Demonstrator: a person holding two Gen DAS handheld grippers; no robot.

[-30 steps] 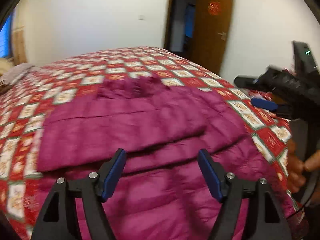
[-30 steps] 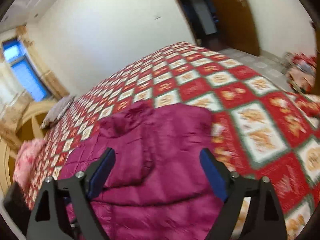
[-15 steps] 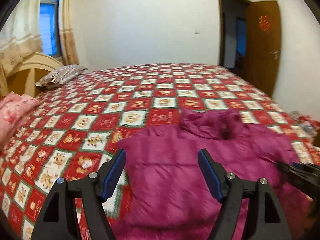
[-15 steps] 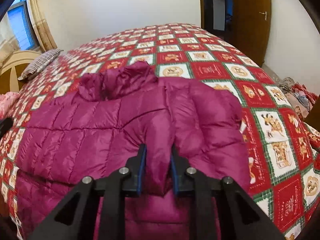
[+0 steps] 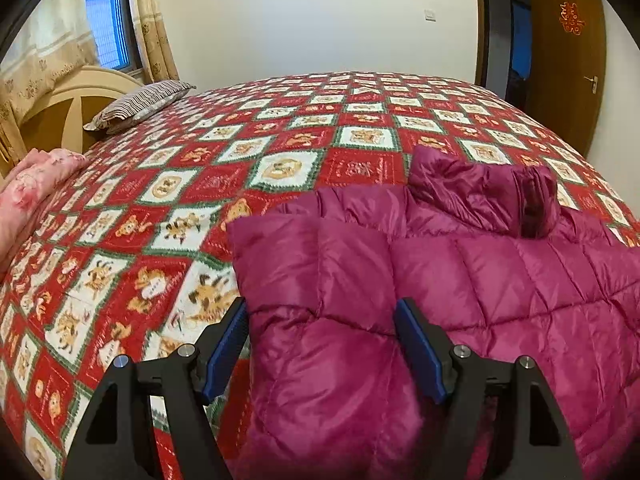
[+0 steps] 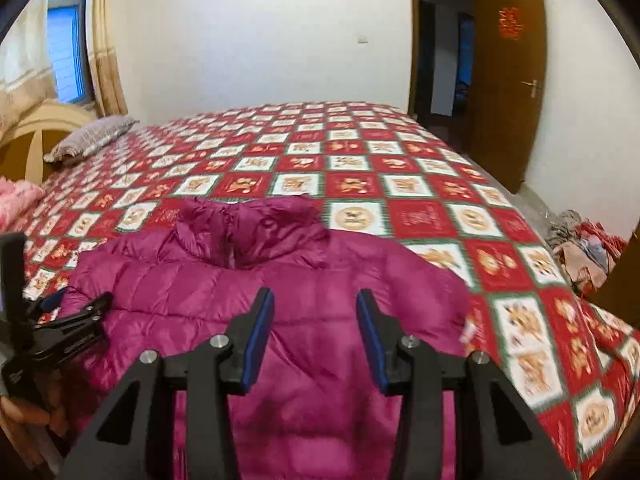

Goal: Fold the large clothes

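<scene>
A magenta puffer jacket [image 5: 460, 280] lies on the bed, sleeves folded in and collar [image 5: 480, 196] toward the far side. My left gripper [image 5: 320, 340] is open and sits low over the jacket's left folded edge, with puffy fabric bulging between its blue pads [image 5: 226, 344]. In the right wrist view the jacket [image 6: 300, 280] fills the near part of the bed. Over its middle my right gripper [image 6: 316, 332] hovers with its jaws opening; the fabric lies below the pads, not pinched. The left gripper [image 6: 72, 320] shows at the left edge, at the jacket's side.
The red and white patchwork quilt [image 5: 280, 168] covers the whole bed. A striped pillow [image 5: 140, 104] and pink bedding [image 5: 36, 188] lie by the headboard at the left. A pile of clothes [image 6: 580, 248] sits on the floor to the right, near the open wooden door [image 6: 508, 80].
The right gripper was shut on a fold of the jacket half a second ago; it has let go and its jaws have spread. The left gripper swung to the jacket's left edge and came lower.
</scene>
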